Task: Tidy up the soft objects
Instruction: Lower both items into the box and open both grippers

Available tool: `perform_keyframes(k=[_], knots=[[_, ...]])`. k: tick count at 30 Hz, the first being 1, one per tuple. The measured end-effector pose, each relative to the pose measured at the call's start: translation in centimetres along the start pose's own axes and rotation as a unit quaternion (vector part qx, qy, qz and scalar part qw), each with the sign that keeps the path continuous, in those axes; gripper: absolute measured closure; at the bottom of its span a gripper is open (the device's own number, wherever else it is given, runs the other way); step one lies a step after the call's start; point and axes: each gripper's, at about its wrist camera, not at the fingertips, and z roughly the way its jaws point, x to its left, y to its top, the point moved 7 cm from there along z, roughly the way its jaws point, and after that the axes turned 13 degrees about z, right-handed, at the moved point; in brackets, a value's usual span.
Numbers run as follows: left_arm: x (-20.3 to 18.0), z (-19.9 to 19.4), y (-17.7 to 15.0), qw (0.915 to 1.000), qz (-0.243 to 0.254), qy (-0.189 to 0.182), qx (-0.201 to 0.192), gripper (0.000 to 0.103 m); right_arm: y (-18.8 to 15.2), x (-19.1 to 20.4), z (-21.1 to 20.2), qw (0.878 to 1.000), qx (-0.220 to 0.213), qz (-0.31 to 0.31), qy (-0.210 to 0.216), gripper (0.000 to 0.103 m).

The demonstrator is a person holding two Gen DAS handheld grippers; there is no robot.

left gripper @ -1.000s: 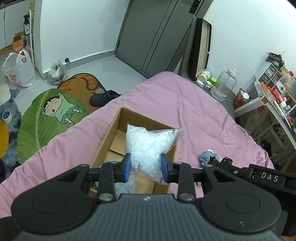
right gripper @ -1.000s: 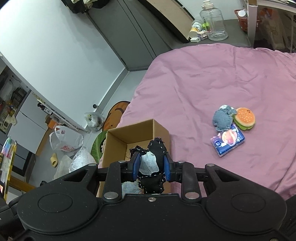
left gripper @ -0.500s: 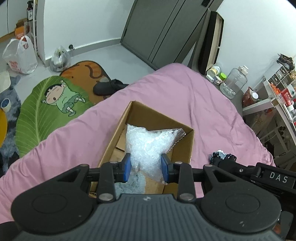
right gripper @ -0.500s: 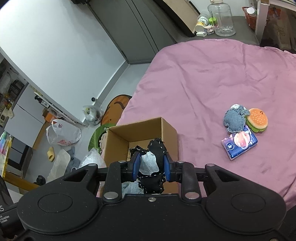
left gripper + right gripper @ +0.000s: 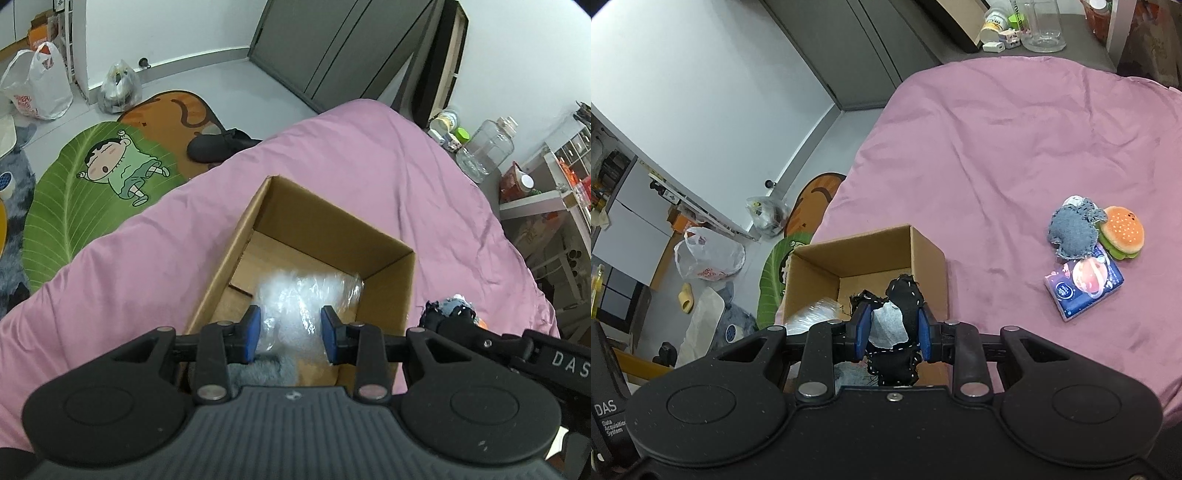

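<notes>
Hovering over the open cardboard box (image 5: pixel 384 284) on the pink bedspread (image 5: pixel 110 280), the left gripper (image 5: pixel 290 334) has its jaws spread either side of a clear plastic bag (image 5: pixel 299 295); whether the pads touch it is unclear. At its 3 o'clock, the right gripper (image 5: pixel 892 328) pinches a black-and-white cloth toy (image 5: pixel 897 325) above the box's near edge. Toward 2 o'clock lie a grey plush (image 5: pixel 1071 230), burger toy (image 5: pixel 1123 232) and tissue pack (image 5: pixel 1084 284).

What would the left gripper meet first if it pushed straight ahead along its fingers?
Probably the clear plastic bag between the left gripper's fingers, then the floor or far wall of the cardboard box. Depth is hard to judge through the fisheye.
</notes>
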Motion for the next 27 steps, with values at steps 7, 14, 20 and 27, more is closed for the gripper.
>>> perform_keyframes(k=[7, 14, 20, 27], knots=[[0.4, 0.4, 1.0, 1.0000, -0.008, 0.002, -0.004, 0.070, 0.5, 0.2, 0.8, 1.000, 0.006, 0.000, -0.001, 0.076], [0.7, -1.1, 1.7, 0.9998, -0.013, 0.003, -0.016, 0.068, 0.2, 0.8, 1.4, 1.000, 0.011, -0.002, 0.002, 0.076], [2.0, -2.2, 1.2, 0.9993, -0.034, 0.013, -0.002, 0.060, -0.1, 2.0, 1.9, 1.000, 0.015, -0.008, 0.010, 0.075], [3.2, -3.8, 0.9, 0.9988, -0.042, 0.025, -0.008, 0.020, 0.3, 2.3, 0.4, 1.000, 0.003, 0.002, 0.015, 0.054]])
